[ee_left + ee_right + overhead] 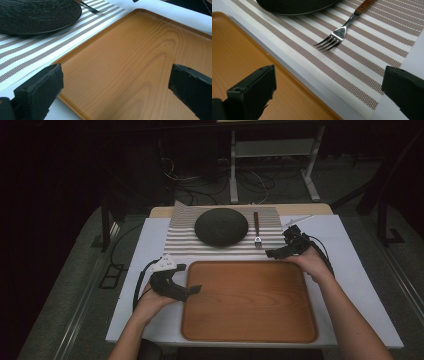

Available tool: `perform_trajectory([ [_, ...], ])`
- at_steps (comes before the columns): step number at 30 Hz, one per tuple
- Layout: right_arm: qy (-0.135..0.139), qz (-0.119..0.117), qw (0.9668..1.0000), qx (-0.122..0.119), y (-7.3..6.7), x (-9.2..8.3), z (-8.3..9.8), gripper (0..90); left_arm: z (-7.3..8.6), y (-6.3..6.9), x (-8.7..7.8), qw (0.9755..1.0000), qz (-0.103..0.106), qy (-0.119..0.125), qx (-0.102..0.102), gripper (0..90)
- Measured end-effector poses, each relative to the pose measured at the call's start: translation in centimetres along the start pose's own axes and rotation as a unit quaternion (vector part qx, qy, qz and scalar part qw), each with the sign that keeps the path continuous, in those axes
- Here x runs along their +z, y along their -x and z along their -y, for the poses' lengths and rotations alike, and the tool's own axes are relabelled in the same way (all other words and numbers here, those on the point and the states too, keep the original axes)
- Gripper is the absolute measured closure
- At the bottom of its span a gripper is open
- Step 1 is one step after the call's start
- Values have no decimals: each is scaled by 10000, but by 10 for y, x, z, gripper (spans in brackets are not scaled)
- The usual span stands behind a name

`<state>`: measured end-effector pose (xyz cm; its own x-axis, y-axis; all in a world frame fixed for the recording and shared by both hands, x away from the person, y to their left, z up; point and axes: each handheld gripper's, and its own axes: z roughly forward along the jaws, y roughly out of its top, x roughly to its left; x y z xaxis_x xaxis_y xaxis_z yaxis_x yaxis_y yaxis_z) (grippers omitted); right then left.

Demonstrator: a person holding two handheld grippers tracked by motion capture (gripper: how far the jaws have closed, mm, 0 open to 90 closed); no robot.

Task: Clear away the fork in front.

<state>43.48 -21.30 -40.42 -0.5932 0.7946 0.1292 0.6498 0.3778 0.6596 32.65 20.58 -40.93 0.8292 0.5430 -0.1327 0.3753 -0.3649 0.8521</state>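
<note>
An empty wooden tray (250,302) lies on the white tabletop in front of me. Behind it a striped placemat (182,242) carries a dark round plate (221,226) and, to its right, a wooden-handled fork (257,227). My left gripper (187,279) hovers open over the tray's near-left corner; its own view shows the tray (130,62) between wide jaws, with the plate (37,15) beyond. My right gripper (282,242) is open at the tray's far-right corner, just short of the fork tines (332,38), with nothing between its fingers.
The white tabletop (360,270) extends right and left of the tray, its edges close by. Beyond the table's far edge, a metal frame (272,150) and loose cables (200,185) rest on a dark floor.
</note>
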Motion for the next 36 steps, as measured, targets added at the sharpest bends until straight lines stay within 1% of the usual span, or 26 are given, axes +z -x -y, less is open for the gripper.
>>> perform_trajectory([
  [5,-48,0,10000,-19,0,3,-7,0,0,0,0,10000,-20,-9,6,0],
  [8,-97,9,9999,-33,1,7,-15,0,0,0,0,10000,-31,-24,23,0],
  [13,-153,35,9999,-43,2,13,-22,0,0,0,-1,10000,-38,-21,21,0],
  [25,-324,82,9994,65,10,28,-33,5,0,-1,-1,10000,-64,-15,22,0],
  [31,-455,117,9989,88,13,38,-43,26,0,-1,-2,10000,-77,-18,28,0],
  [36,-572,173,9981,130,17,48,-54,66,1,-1,-2,10000,-72,-26,42,0],
])
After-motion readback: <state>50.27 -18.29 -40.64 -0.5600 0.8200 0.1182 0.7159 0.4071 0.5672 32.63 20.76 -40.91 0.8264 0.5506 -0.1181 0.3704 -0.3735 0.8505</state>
